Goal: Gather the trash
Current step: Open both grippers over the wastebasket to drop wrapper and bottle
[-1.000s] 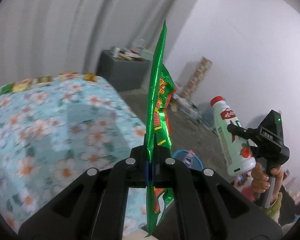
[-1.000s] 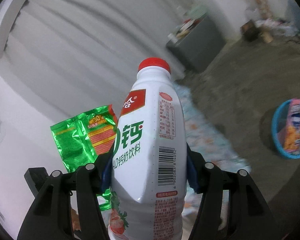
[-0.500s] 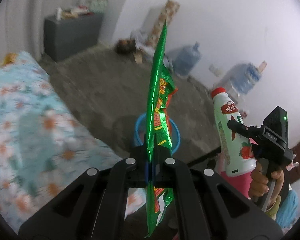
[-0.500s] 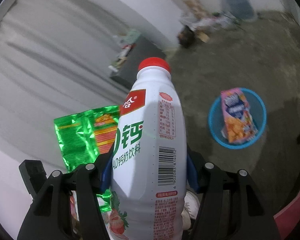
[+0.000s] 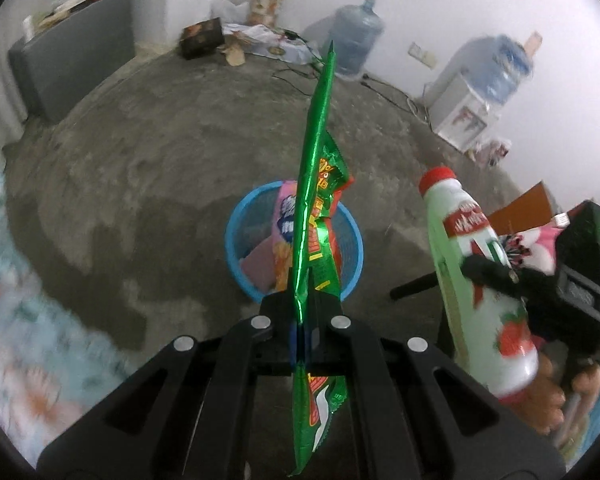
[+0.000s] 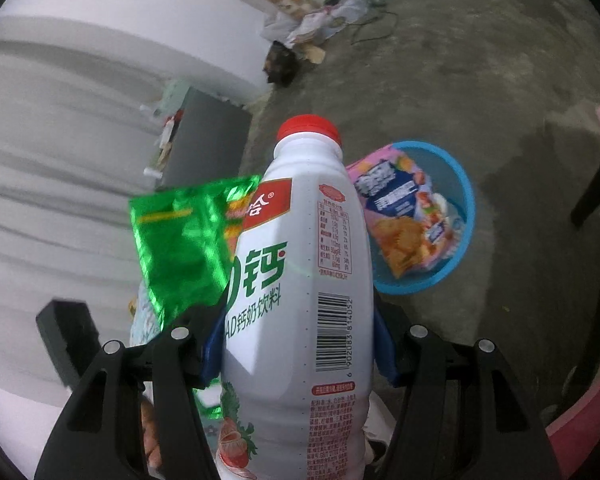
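My left gripper point(image 5: 300, 330) is shut on a green foil snack wrapper point(image 5: 314, 200), held edge-on and upright. Straight beyond it on the floor stands a blue round basket point(image 5: 236, 232) with a pink snack bag point(image 5: 284, 216) inside. My right gripper point(image 6: 298, 344) is shut on a white milk-drink bottle point(image 6: 300, 280) with a red cap, its blue pads pressed on both sides. In the right wrist view the blue basket point(image 6: 466, 208) with the pink bag point(image 6: 404, 220) lies to the bottle's right, and the green wrapper point(image 6: 180, 236) shows to its left. The bottle point(image 5: 472, 280) appears right in the left wrist view.
A bed with a floral sheet point(image 5: 16, 320) fills the lower left. A grey cabinet point(image 5: 72, 60) stands by the far wall, with clutter, a dark box point(image 5: 202, 36), water jugs point(image 5: 356, 36) and a white dispenser point(image 5: 464, 112) along it. The concrete floor point(image 5: 160, 152) surrounds the basket.
Both grippers have swung away from the bed and tipped downward. The blue basket has come to the middle of the left wrist view and grown nearer in both. Both grips are unchanged.
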{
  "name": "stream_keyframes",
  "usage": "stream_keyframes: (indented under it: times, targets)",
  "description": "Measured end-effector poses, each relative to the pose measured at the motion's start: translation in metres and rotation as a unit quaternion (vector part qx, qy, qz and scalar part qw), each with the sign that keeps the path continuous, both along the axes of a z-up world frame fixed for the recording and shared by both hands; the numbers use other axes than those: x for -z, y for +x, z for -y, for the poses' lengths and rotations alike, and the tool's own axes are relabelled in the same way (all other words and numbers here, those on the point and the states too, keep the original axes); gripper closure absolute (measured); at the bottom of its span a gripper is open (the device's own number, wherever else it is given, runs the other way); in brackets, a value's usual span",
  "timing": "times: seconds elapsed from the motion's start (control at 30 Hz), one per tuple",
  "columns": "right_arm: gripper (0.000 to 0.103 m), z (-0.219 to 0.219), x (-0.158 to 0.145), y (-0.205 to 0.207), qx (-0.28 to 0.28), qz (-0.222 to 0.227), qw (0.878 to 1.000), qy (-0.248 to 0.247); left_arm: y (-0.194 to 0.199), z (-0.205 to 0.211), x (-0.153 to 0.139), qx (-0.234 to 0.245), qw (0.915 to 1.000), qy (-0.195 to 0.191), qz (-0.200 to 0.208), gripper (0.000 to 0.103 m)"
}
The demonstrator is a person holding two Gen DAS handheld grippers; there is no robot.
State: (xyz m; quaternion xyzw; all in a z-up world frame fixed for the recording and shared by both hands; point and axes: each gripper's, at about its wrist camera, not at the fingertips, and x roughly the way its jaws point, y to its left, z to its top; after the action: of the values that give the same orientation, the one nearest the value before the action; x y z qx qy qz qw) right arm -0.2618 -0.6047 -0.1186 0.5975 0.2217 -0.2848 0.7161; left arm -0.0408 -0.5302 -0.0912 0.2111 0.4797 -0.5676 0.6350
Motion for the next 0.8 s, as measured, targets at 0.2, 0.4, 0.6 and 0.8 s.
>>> stream_keyframes:
  times: [0.2, 0.4, 0.6, 0.8]
  targets:
    - [0.045, 0.007, 0.019, -0.016, 0.019, -0.001, 1.0, 0.013, -0.014, 0.083, 0.039, 0.019, 0.9991, -0.002, 0.037, 0.063]
    - [0.045, 0.022, 0.047, -0.013, 0.03, -0.002, 0.999, 0.036, 0.001, 0.101, 0.062, -0.031, 0.9964, 0.033, 0.072, 0.033]
    - [0.044, 0.045, 0.068, 0.012, 0.033, -0.036, 0.998, 0.043, 0.029, 0.062, 0.017, -0.049, 0.9962, 0.012, 0.071, 0.033]
    - [0.023, 0.085, 0.117, 0.058, 0.01, -0.098, 0.994, 0.042, 0.051, -0.006, -0.057, -0.073, 0.9937, -0.033, 0.079, 0.021]
